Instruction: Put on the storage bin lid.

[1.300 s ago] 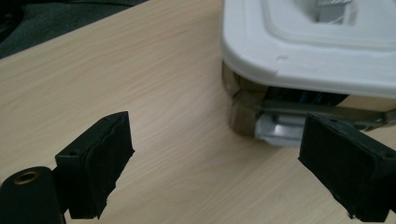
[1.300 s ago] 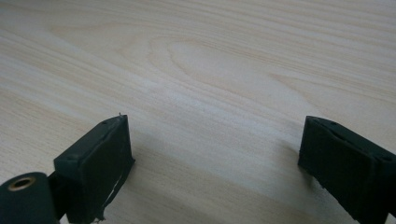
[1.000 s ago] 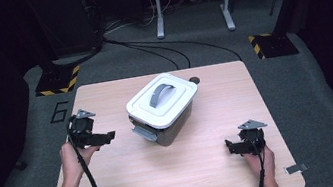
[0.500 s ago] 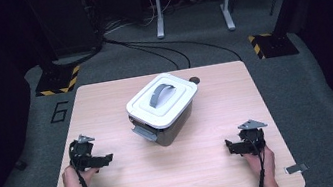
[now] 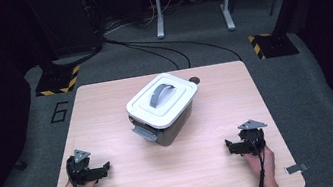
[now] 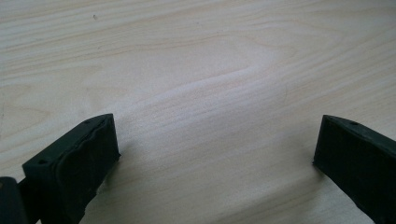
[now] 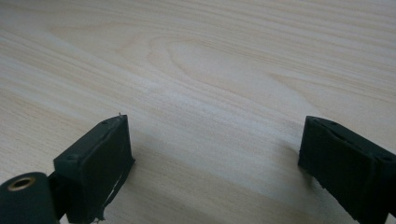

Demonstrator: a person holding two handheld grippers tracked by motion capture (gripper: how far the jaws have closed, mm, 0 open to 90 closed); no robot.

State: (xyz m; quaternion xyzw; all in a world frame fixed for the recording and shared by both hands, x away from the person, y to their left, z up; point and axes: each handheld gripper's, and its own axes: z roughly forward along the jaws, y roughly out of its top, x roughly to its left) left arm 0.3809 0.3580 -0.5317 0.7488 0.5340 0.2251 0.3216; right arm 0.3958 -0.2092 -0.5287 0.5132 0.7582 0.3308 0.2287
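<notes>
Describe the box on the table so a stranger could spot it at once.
Find the pale wooden table. Near its middle, a little toward the far edge, stands the box, turned at an angle. It is dark grey with a white lid, a grey arched handle on top and a grey latch on its near side.

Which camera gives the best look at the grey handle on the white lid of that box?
The high view: the grey handle arches across the white lid of the box at mid-table, seen whole from above. The left gripper view and the right gripper view look down at bare wooden tabletop between open black jaws.
</notes>
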